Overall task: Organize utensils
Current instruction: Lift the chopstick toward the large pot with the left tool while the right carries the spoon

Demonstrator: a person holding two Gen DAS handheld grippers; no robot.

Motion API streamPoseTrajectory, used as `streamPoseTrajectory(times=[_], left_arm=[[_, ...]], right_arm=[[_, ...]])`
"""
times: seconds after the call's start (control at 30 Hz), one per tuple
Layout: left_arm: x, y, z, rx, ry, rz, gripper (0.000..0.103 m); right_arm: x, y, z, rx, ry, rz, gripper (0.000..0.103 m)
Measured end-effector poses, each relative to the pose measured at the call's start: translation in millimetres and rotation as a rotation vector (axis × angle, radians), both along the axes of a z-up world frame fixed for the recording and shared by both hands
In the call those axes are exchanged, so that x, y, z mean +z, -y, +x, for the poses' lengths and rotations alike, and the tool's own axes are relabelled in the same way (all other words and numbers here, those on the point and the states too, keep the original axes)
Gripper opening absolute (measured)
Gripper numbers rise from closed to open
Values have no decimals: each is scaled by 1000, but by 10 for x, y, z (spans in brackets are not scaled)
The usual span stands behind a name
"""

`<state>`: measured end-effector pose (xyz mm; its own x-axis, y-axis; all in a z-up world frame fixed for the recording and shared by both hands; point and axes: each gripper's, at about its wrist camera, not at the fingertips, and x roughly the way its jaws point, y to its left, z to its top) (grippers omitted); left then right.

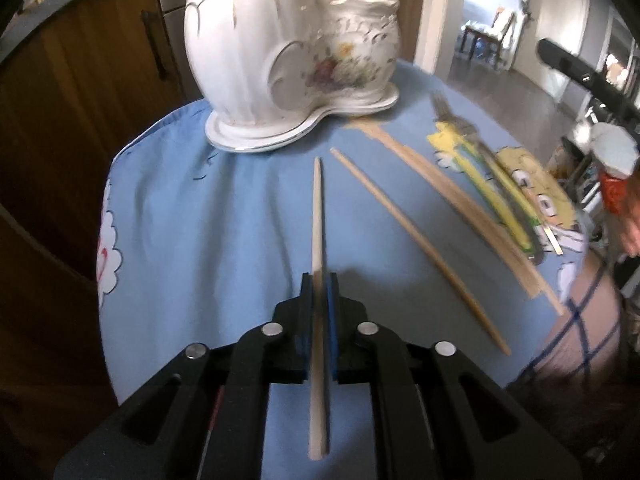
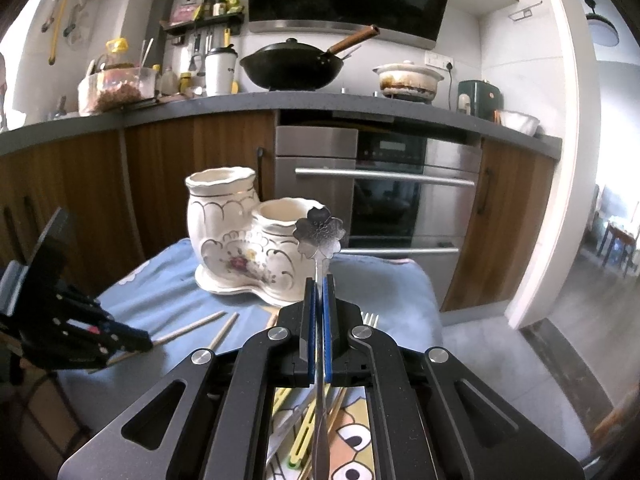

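1. Left tongs point steeply down at the bench, lower centre of the left wrist view; blue pads closed on a pale wooden chopstick that runs between them, tip toward the vase.
2. Left tongs also show at the lower left of the right wrist view, low over the blue cloth.
3. Right tongs are tilted only slightly down, centre of the right wrist view; pads clamped on the thin stem of a metal spoon whose flower-shaped end stands up in front of the vase.
4. White double vase, one tall pot joined to a shorter one on a shared base, stands upright at the top centre of the left wrist view, on the far end of the bench. The short pot's mouth looks empty in the right wrist view; the tall one's inside cannot be seen.
5. Loose on the cloth, right of the held chopstick: second chopstick, flat wooden stick, yellow-handled utensils, a fork; blurred.
6. A checked sleeve sits at the lower right of the left wrist view.
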<state>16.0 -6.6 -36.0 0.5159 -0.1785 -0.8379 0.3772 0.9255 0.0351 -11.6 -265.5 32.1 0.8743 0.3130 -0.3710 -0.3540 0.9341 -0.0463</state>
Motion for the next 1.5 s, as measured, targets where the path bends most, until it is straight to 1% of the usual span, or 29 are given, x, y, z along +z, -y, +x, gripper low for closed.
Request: streamPoseTrajectory(times=[0.13, 0.17, 0.2, 0.3, 0.4, 0.5, 0.53, 0.63, 0.73, 0.8, 0.87, 0.93, 1.03, 1.17, 1.23, 1.37, 1.43, 1.47, 1.5], left_arm=[[2, -3, 17, -1, -16, -3, 10], [5, 0, 17, -2, -18, 1, 8], [7, 5, 13, -2, -12, 10, 4], [26, 12, -7, -16, 16, 16, 4], [175, -14, -92, -41, 95, -18, 4], [429, -84, -166, -65, 206, -107, 4], [542, -115, -185, -66, 260, -142, 4], [800, -182, -152, -43, 378, -216, 4], [1067, -251, -49, -5, 490, -292, 4], [1218, -293, 29, 11, 547, -338, 4], [1392, -303, 129, 32, 616, -355, 4], [1536, -301, 277, 44, 661, -378, 4], [1689, -273, 553, 65, 699, -426, 4], [1742, -221, 875, 83, 721, -467, 4], [1728, -158, 1030, 93, 739, -465, 4], [1588, -37, 1265, 119, 754, -411, 4], [1468, -5, 1334, 142, 757, -377, 4], [1425, -15, 1345, 146, 753, -376, 4], [1375, -35, 1334, 147, 748, -381, 4]], right_arm=[[13, -9, -11, 5, 9, 9, 4], [22, -11, -15, 7, 12, 12, 4], [28, -12, -22, 9, 14, 15, 4], [67, -21, -38, 15, 30, 26, 4], [135, -26, -29, 22, 50, 38, 4], [246, -45, 27, 28, 78, 57, 4], [290, -55, 54, 30, 87, 66, 4], [435, -104, 166, 41, 119, 107, 4], [588, -194, 306, 53, 157, 138, 4], [690, -242, 426, 62, 179, 177, 4], [801, -302, 540, 66, 212, 202, 4], [884, -330, 632, 63, 244, 221, 4], [1003, -366, 824, 61, 279, 277, 4], [1048, -420, 1126, 38, 282, 340, 4], [1011, -418, 1264, 14, 290, 385, 4], [843, -483, 1450, -27, 273, 382, 4], [708, -514, 1537, -38, 242, 357, 4], [672, -523, 1559, -36, 227, 351, 4], [615, -533, 1595, -26, 193, 337, 4]])
